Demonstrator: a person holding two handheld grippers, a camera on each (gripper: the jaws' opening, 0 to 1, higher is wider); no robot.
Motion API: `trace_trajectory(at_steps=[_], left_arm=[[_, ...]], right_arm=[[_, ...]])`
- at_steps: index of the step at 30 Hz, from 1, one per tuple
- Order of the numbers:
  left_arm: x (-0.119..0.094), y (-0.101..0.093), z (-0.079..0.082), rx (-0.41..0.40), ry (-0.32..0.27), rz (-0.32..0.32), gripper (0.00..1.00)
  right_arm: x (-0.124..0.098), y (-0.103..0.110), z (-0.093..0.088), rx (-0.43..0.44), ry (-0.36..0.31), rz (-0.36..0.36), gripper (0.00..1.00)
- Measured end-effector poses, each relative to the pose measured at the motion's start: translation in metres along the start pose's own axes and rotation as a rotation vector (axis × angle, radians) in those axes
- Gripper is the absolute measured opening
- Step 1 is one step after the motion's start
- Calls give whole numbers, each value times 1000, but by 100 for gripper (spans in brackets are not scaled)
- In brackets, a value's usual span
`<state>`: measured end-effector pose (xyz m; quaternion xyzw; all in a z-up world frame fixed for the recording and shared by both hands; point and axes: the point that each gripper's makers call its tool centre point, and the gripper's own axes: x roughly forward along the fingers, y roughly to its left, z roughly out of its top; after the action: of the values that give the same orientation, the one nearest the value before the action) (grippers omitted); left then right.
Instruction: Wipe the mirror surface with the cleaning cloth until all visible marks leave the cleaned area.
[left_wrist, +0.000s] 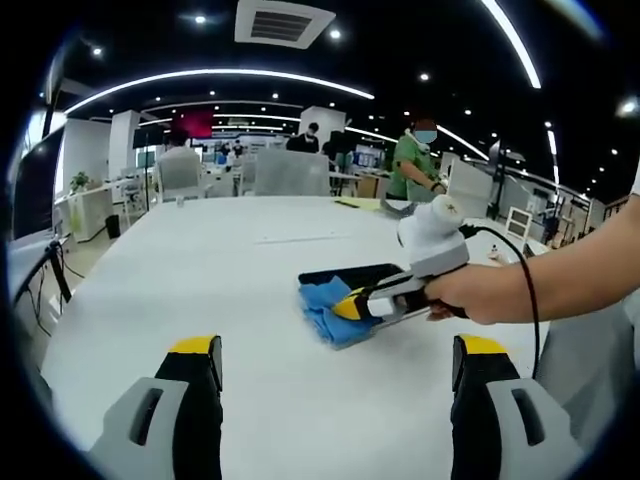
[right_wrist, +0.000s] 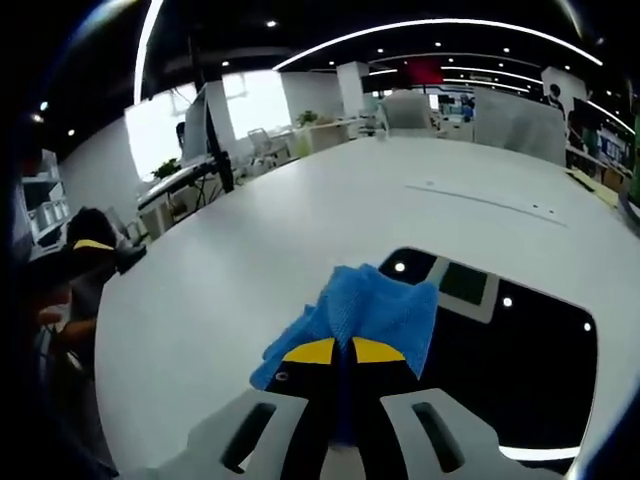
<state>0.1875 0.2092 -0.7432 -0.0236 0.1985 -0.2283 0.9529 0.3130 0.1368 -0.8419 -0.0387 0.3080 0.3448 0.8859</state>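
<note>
Right gripper (right_wrist: 336, 352): jaws pinched together on the blue cleaning cloth (right_wrist: 365, 310), which rests at the near edge of the mirror (right_wrist: 520, 360) — a dark reflective panel lying flat on the white table (right_wrist: 300, 220) and showing ceiling lights. Left gripper (left_wrist: 335, 370): jaws spread wide with nothing between them, hovering over bare tabletop well short of the cloth. In the left gripper view a hand (left_wrist: 480, 292) holds the right gripper against the cloth — mirror just behind it.
</note>
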Motion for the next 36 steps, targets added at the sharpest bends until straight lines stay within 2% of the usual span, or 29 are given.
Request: trace_trajectory(at_steps=[8, 20, 36], left_arm=[[1, -3, 2, 5, -1, -6, 96], [3, -5, 3, 14, 4, -8, 96], [3, -9, 5, 20, 2, -14, 97]], right_arm=[[1, -1, -1, -24, -3, -2, 0], [0, -2, -2, -12, -8, 2, 0], [-17, -13, -12, 23, -17, -5, 0]])
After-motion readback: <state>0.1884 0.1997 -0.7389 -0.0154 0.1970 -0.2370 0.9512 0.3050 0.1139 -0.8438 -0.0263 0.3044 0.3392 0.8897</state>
